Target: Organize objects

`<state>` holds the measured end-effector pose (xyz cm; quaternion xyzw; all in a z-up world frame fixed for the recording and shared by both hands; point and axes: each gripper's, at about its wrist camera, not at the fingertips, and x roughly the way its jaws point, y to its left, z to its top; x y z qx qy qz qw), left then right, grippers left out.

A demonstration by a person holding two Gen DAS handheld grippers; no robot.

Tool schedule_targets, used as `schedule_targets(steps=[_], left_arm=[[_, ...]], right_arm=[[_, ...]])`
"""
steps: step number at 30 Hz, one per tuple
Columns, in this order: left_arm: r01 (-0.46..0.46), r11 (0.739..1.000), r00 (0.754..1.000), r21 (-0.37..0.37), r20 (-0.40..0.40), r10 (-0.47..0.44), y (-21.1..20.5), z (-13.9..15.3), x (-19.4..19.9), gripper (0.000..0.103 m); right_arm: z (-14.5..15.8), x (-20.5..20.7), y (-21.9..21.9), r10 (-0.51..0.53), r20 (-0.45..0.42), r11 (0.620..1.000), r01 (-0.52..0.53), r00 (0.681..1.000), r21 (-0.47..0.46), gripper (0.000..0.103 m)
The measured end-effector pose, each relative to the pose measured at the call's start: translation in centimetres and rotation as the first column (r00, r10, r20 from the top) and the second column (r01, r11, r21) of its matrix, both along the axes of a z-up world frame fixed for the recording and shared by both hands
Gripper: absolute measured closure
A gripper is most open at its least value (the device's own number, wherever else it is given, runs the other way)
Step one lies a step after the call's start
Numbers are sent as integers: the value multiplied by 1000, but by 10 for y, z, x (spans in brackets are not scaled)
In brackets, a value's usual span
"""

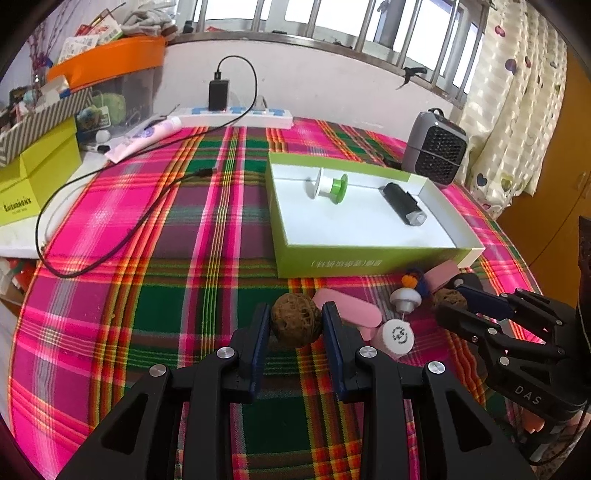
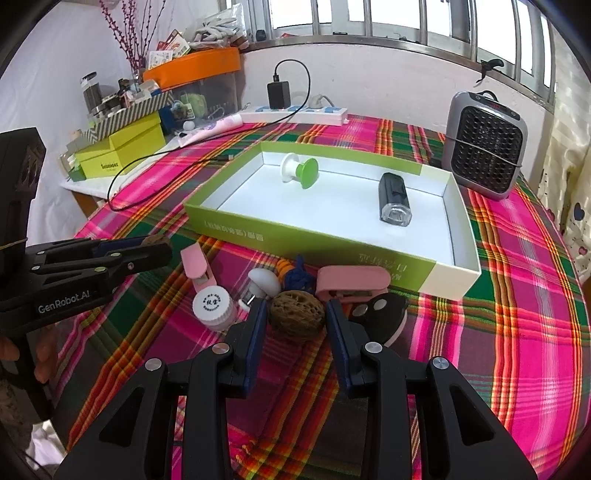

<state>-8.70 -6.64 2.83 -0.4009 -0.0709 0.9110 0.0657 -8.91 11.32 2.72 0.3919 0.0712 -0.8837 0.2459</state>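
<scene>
Two walnuts (image 1: 295, 320) (image 2: 297, 312) between hand-held gripper fingers.

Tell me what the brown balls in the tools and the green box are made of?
Each brown ball looks like a dried walnut shell: matte, hard, deeply wrinkled. The green box looks like cardboard: thin flat walls, smooth printed green outside, plain white inside.

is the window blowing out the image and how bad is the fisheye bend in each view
Left wrist view: window panes clip to pure white, and the green box edges bow. Right wrist view: window is likewise overexposed, corners vignette black, yet the walnut between the right gripper fingers stays sharp.
</scene>
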Motion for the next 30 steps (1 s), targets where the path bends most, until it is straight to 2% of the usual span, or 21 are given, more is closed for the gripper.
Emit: schedule_targets(steps=[15, 23, 30], left_arm=[[32, 999, 999, -4, -43, -32, 12, 19, -18, 76], [55, 998, 997, -14, -46, -56, 20, 23, -37, 76], [56, 998, 998, -17, -34, -57, 23, 21, -56, 76]], right_arm=[[23, -13, 2, -13, -40, 1000, 12, 999, -26, 69], [34, -34, -1, -14, -53, 1000, 14, 999, -15, 69], [38, -60, -2, -15, -30, 1000, 15, 999, -12, 69]])
